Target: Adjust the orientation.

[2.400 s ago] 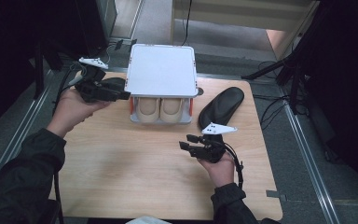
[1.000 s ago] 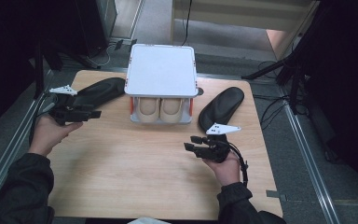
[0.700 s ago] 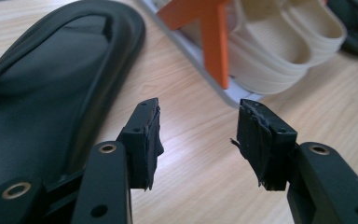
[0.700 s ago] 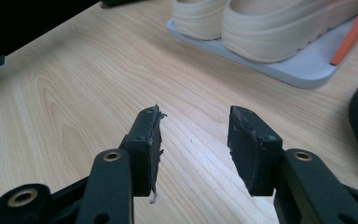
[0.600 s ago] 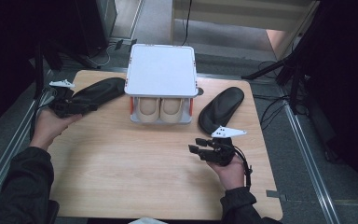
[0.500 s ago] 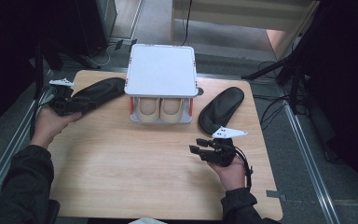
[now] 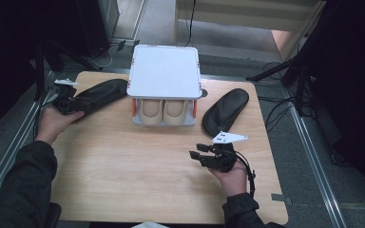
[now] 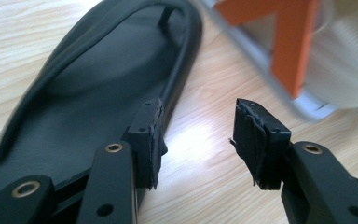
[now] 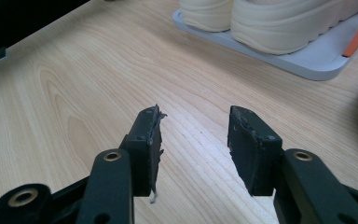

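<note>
Pale wood grain runs across the table, which takes up the lower middle of the high view with dark floor around it. Nearest me, low and right of centre, my right hand holds the right gripper just above the bare wood; in the right gripper view its jaws stand apart with nothing between them. Further up, at the left edge, my left hand carries the left gripper at the near end of a black insole. In the left gripper view its jaws are spread, one over the insole and one over bare table, gripping nothing. A second black insole lies right of centre. Between the two stands a white rack with orange posts, sheltering a pair of cream shoes.
</note>
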The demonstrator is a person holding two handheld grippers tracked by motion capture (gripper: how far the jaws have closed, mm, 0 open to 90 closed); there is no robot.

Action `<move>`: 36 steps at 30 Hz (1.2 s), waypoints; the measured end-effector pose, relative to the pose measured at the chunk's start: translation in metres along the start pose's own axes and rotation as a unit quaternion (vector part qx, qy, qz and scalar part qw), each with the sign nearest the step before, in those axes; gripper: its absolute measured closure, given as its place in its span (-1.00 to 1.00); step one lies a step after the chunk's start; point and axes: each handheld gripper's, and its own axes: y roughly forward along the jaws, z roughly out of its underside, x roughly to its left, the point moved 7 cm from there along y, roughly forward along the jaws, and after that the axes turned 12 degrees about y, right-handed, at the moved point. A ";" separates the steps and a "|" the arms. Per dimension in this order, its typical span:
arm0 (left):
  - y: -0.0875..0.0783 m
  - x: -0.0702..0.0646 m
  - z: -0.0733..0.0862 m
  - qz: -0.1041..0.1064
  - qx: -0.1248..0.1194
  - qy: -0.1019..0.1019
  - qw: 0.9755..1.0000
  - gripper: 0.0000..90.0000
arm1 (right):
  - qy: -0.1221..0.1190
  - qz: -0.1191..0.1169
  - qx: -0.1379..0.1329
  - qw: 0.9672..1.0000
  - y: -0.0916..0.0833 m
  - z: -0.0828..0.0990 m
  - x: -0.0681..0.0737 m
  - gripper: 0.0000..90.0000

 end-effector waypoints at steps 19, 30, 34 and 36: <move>0.033 0.021 -0.012 0.018 0.018 -0.002 1.000 0.18 | 0.011 0.004 -0.010 1.000 -0.008 0.003 -0.003 0.23; 0.047 0.018 -0.006 0.036 0.028 0.006 0.999 0.53 | 0.022 0.011 -0.018 1.000 -0.014 0.006 -0.007 0.21; 0.047 0.016 -0.006 0.035 0.032 0.016 0.999 0.68 | 0.029 0.014 -0.021 0.999 -0.016 0.005 -0.009 0.20; 0.046 0.015 -0.006 0.029 0.035 0.025 0.999 0.76 | 0.031 0.013 -0.022 0.999 -0.016 0.005 -0.009 0.20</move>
